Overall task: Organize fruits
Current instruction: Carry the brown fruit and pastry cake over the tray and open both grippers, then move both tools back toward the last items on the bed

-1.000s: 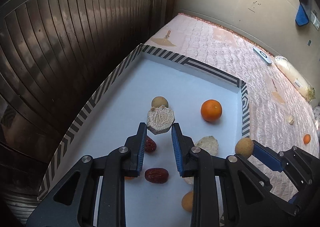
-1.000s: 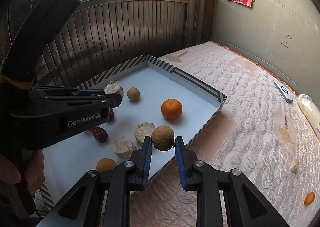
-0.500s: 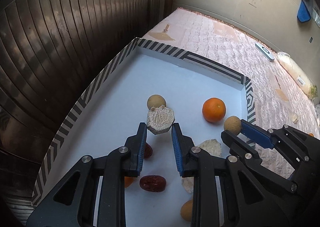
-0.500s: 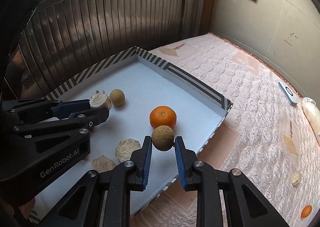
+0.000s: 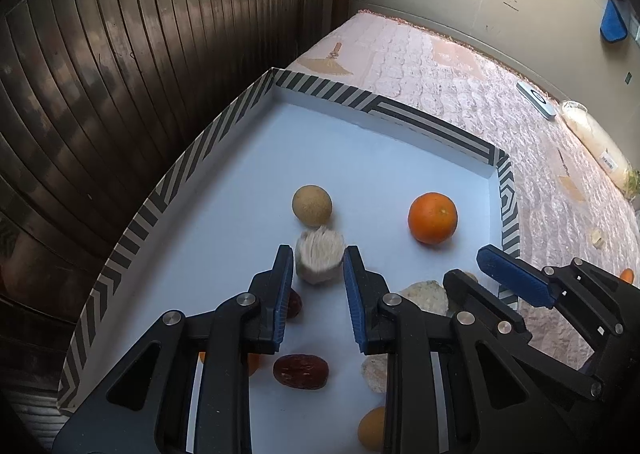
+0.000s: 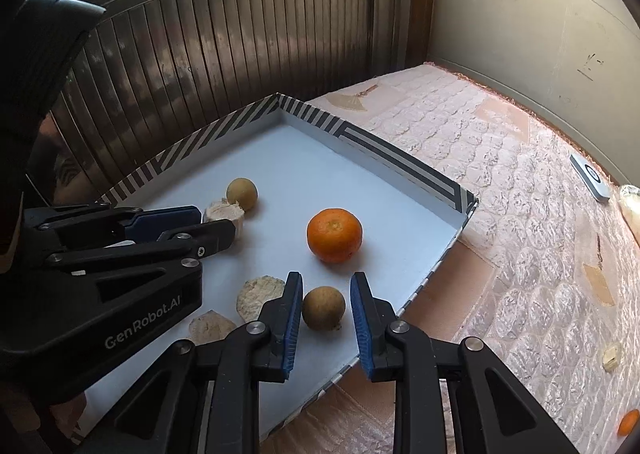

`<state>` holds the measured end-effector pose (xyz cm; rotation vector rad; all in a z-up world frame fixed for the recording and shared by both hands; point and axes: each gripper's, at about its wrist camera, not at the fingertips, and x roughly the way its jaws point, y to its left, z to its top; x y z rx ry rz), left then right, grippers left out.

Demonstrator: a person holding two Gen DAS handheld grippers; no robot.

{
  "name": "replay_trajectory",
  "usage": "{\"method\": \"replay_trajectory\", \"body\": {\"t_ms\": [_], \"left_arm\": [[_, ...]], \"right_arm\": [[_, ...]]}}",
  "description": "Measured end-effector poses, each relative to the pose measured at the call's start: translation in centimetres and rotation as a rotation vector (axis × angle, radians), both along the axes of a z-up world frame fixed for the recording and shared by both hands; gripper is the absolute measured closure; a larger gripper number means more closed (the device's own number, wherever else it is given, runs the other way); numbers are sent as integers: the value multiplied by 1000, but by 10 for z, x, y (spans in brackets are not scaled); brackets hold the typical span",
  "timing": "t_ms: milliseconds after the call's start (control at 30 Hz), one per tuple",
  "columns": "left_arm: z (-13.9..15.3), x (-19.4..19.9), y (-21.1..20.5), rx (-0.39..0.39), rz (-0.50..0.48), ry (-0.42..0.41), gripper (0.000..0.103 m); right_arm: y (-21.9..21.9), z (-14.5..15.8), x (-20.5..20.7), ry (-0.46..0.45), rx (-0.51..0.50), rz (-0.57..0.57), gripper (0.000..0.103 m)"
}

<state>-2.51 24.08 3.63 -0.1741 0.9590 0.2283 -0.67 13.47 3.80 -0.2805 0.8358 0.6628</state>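
A white tray (image 5: 360, 142) with a striped rim lies on a quilted mattress. My left gripper (image 5: 314, 268) is open around a beige rough chunk (image 5: 319, 254), which is blurred and loose between the jaws, beside a tan round fruit (image 5: 312, 205). My right gripper (image 6: 324, 310) is open around a brown round fruit (image 6: 323, 308) resting on the tray floor (image 6: 304, 182) near its front edge. An orange (image 6: 334, 235) sits just beyond it, also in the left wrist view (image 5: 432, 218).
The tray also holds two beige flat pieces (image 6: 258, 294), red dates (image 5: 301, 371) and a small orange fruit (image 5: 370, 430). On the mattress (image 6: 500, 182) lie a white remote (image 6: 590, 176), a small orange (image 6: 628, 422) and a pale scrap (image 6: 612, 354). A dark slatted wall stands behind.
Both grippers have opened. The beige chunk has dropped from the left jaws and the brown fruit has left the right jaws onto the tray. Both grippers moved further over the tray.
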Motion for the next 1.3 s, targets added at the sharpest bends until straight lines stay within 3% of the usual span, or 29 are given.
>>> {"method": "replay_trajectory", "body": {"t_ms": [67,233,400,733,1300], "left_arm": [[1,-1,-1,3,-1,-5,75],[8,-7,-3,21,14,-39,53],[16,-14,-6,54,35,-74,53],[26,-24,-25,72,12,-103,53],[29,-18,-111,77,-155,-107,53]], "right_arm": [[-4,2,-3,0,12,-5,79],[-15,10,-12,-10,51,-31,71],[-25,17,-21,-42,59,-75,58],[-53,22,-27,-54,78,-159,58],[-140,22,-39,-56,78,-341,58]]}}
